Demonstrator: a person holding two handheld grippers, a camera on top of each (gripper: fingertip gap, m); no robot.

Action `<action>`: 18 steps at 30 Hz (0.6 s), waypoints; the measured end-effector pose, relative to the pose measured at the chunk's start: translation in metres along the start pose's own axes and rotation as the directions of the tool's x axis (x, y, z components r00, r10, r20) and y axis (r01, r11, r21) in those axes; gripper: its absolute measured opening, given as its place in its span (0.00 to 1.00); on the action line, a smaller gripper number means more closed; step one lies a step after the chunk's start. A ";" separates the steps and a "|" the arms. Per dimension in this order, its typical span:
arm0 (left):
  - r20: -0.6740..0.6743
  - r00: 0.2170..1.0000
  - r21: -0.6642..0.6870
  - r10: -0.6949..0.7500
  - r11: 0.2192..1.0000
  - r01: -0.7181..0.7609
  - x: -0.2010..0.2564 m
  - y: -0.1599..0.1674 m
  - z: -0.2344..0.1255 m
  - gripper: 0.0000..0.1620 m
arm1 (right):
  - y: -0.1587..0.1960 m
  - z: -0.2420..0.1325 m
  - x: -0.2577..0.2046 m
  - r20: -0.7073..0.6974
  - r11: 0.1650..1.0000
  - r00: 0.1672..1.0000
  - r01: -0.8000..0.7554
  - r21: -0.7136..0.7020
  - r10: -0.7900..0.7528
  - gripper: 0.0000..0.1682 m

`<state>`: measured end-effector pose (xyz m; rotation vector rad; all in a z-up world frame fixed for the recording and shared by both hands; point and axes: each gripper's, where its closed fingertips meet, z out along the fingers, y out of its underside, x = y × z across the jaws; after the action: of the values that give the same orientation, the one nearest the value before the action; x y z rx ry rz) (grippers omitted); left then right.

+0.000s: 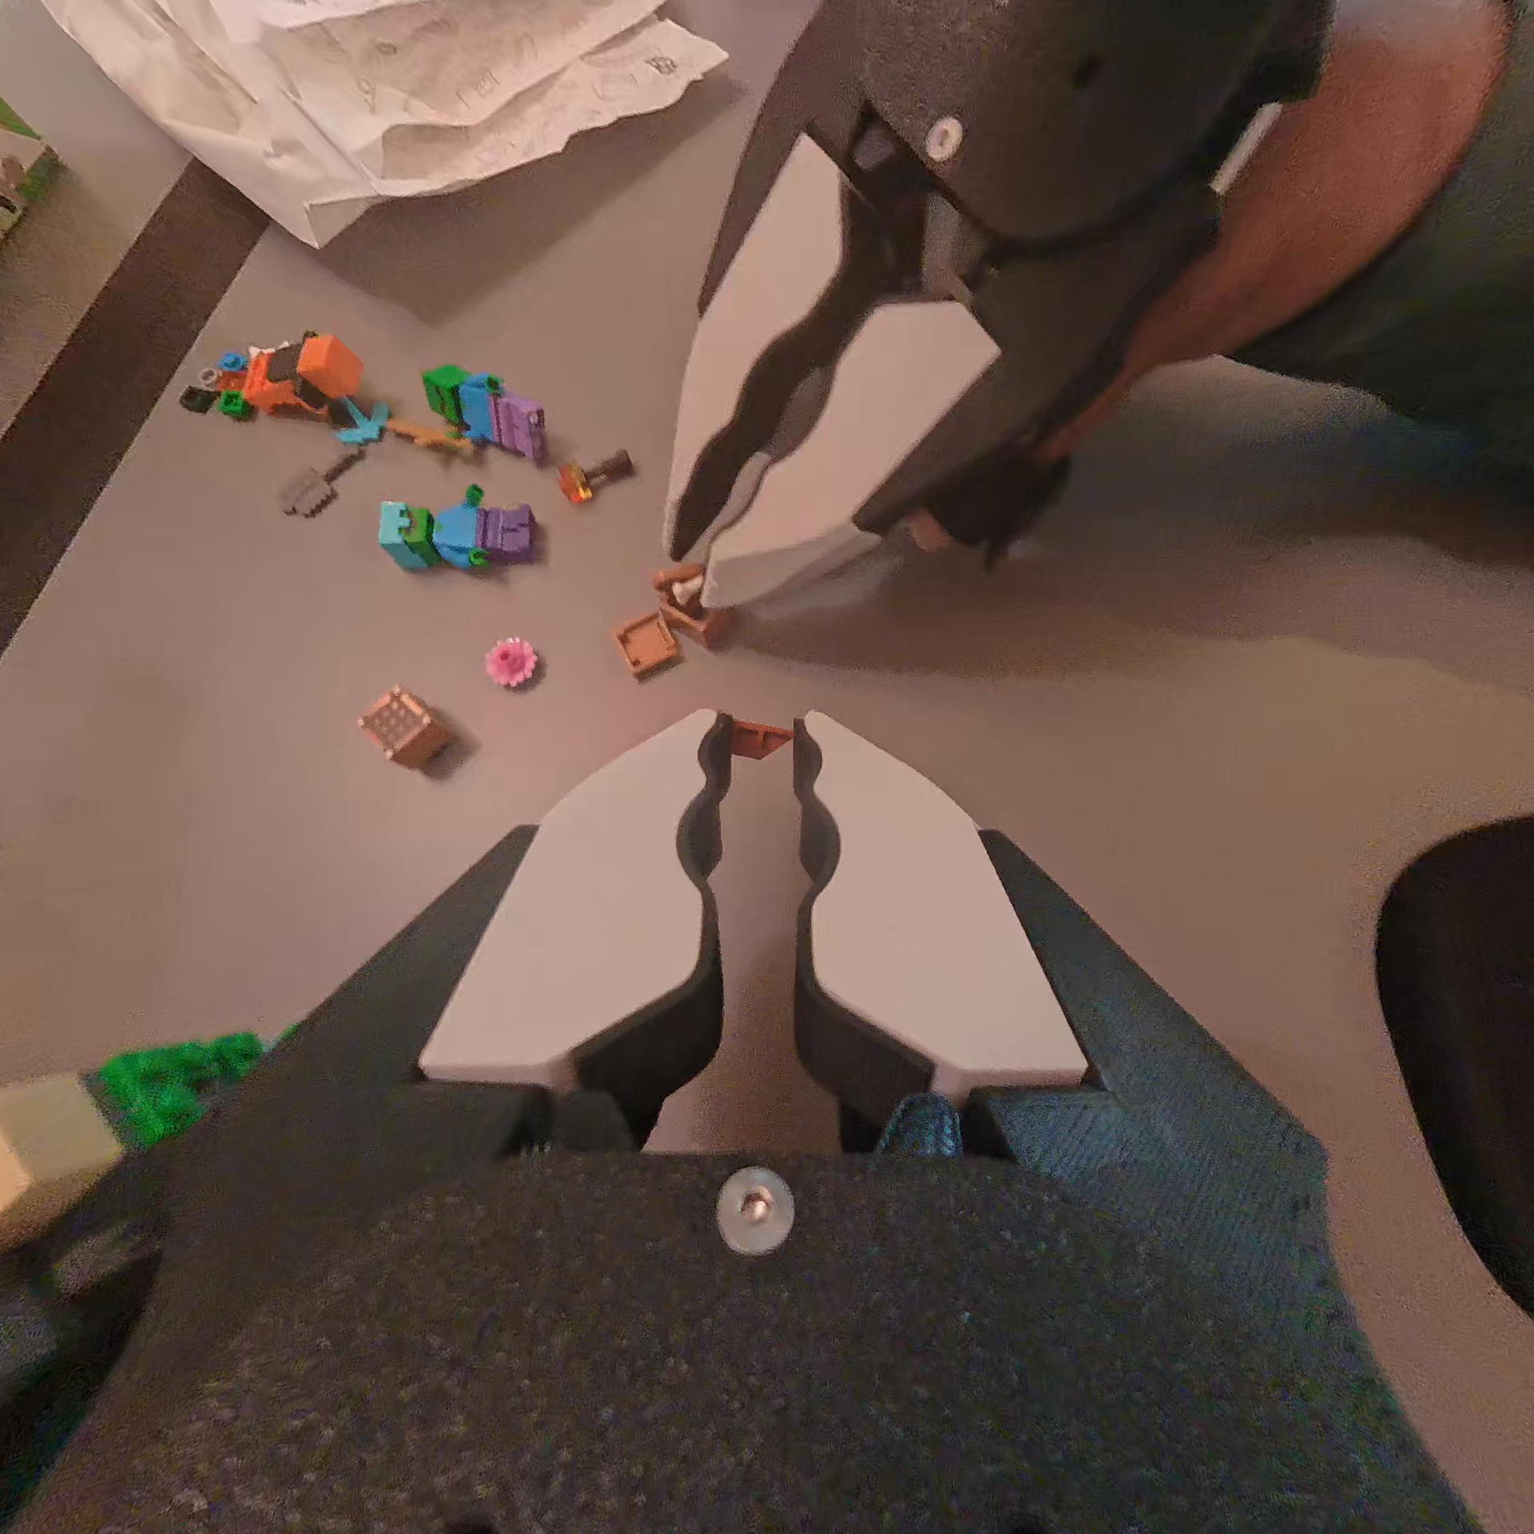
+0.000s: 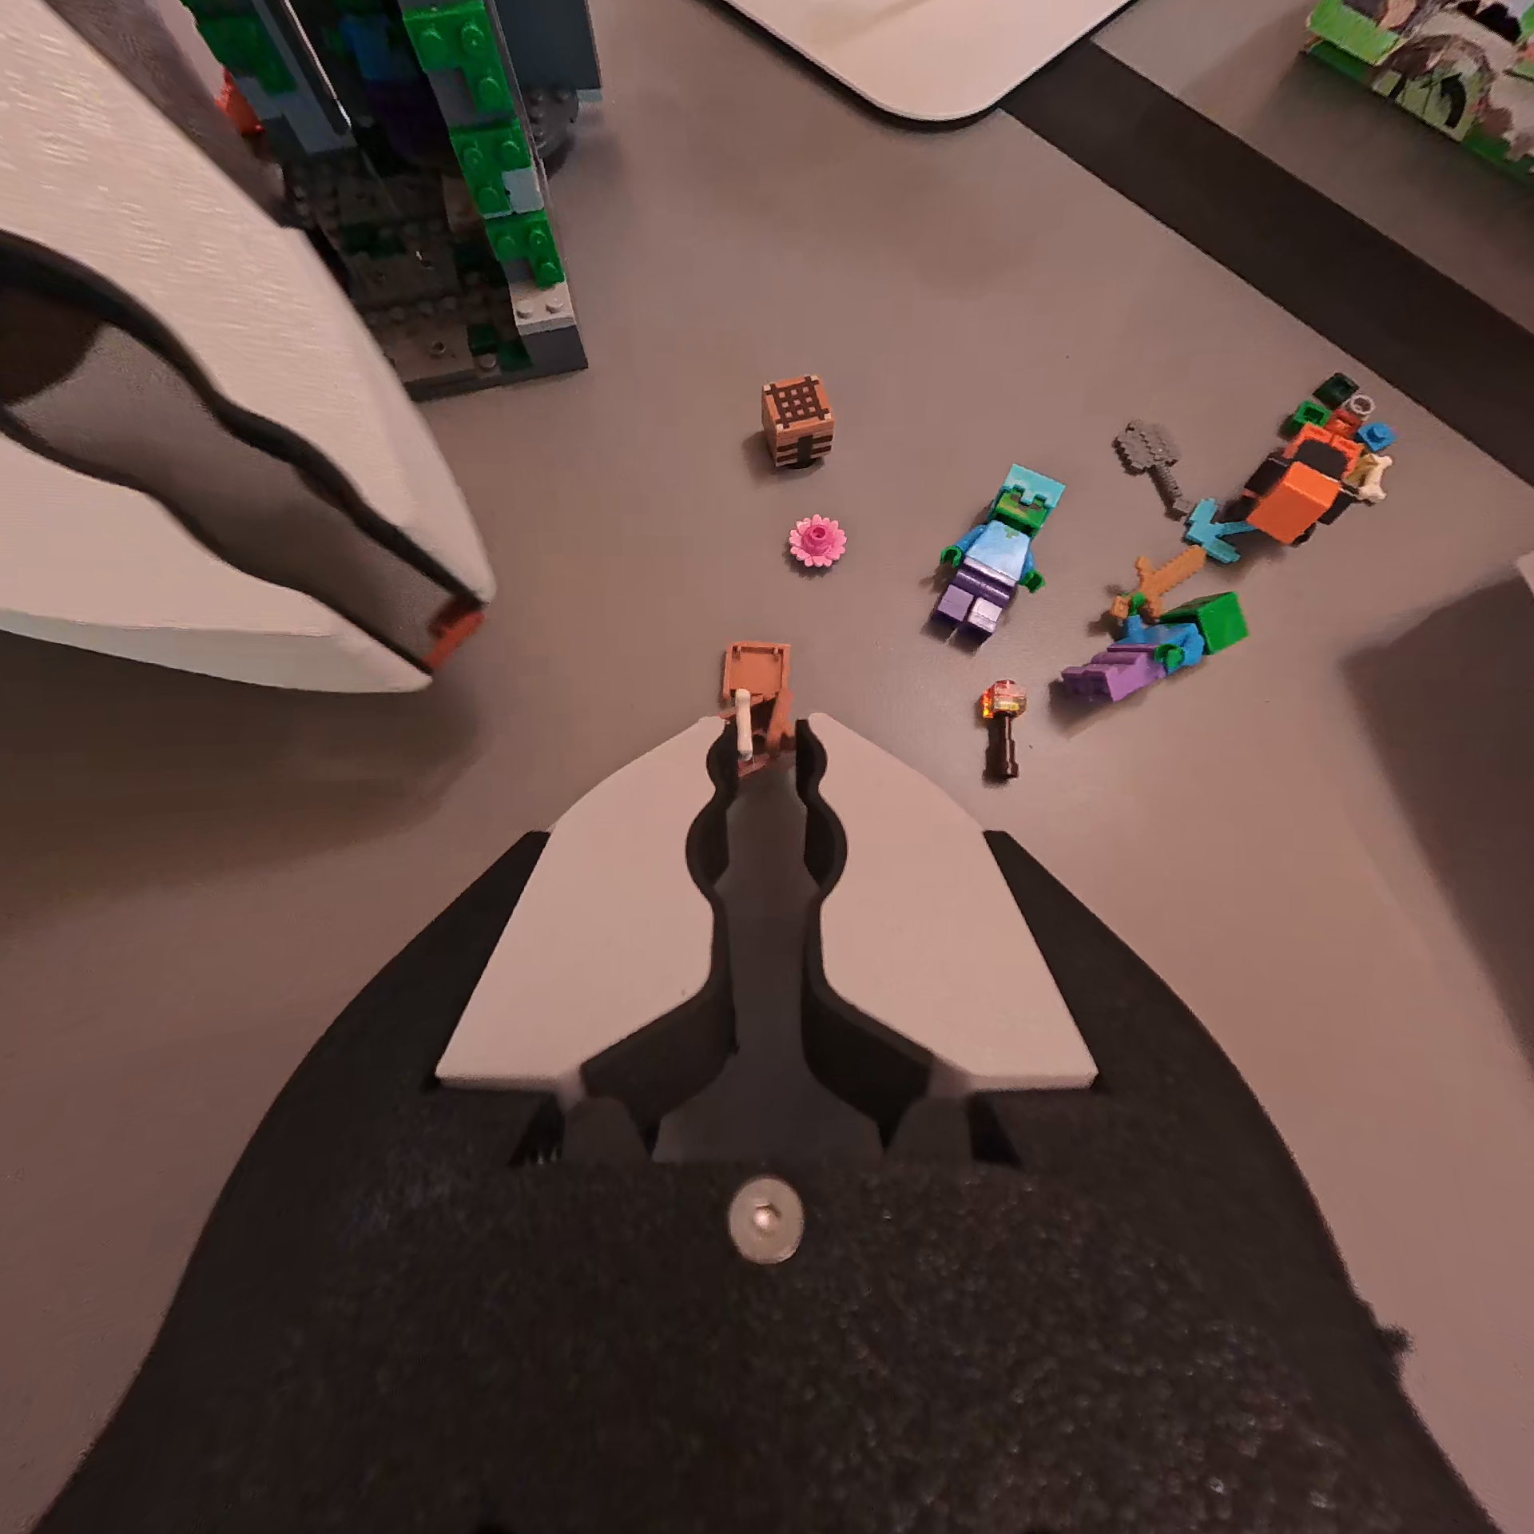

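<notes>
While the left gripper (image 1: pixel 757 730) clamps a small reddish-brown piece (image 1: pixel 757 739) at its fingertips, the right gripper (image 2: pixel 759 735) is closed on a brown hinged piece (image 2: pixel 757 705) resting on the grey table (image 2: pixel 913 290). Beyond lie a pink flower (image 2: pixel 818 541), a grid-topped cube (image 2: pixel 797 419) and a zombie figure (image 2: pixel 992 560). A brick tower (image 2: pixel 448 183) stands far left.

Both wrist views close, steeply down on grey table (image 1: pixel 1079 747), facing; share toy figures (image 2: pixel 988 556)

Pink flower (image 2: pixel 818 541), brown grid-patterned cube (image 2: pixel 797 417), green-and-grey brick tower (image 2: pixel 465 191), grey table (image 2: pixel 830 249).
</notes>
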<state>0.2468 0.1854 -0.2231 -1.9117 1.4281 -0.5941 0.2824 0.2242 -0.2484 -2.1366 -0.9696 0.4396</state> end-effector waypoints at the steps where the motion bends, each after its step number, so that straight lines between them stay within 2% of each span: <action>1: -0.001 1.000 0.003 -0.004 1.000 0.004 -0.002 -0.003 0.005 0.08 | 0.000 0.000 -0.001 0.007 1.000 1.000 0.002 0.004 -0.002 0.08; 13: 0.017 1.000 0.002 0.024 1.000 -0.024 -0.016 -0.014 0.038 0.08 | 0.003 -0.003 0.008 -0.045 0.998 0.998 0.051 0.019 -0.050 0.10; 18: 0.007 0.999 0.002 0.041 0.999 -0.041 -0.017 -0.018 0.045 0.08 | -0.001 -0.010 0.016 -0.061 0.998 0.998 0.008 0.058 -0.005 0.10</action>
<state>0.2851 0.2157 -0.2391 -1.8768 1.4576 -0.5686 0.2981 0.2318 -0.2411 -2.0818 -0.9190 0.3932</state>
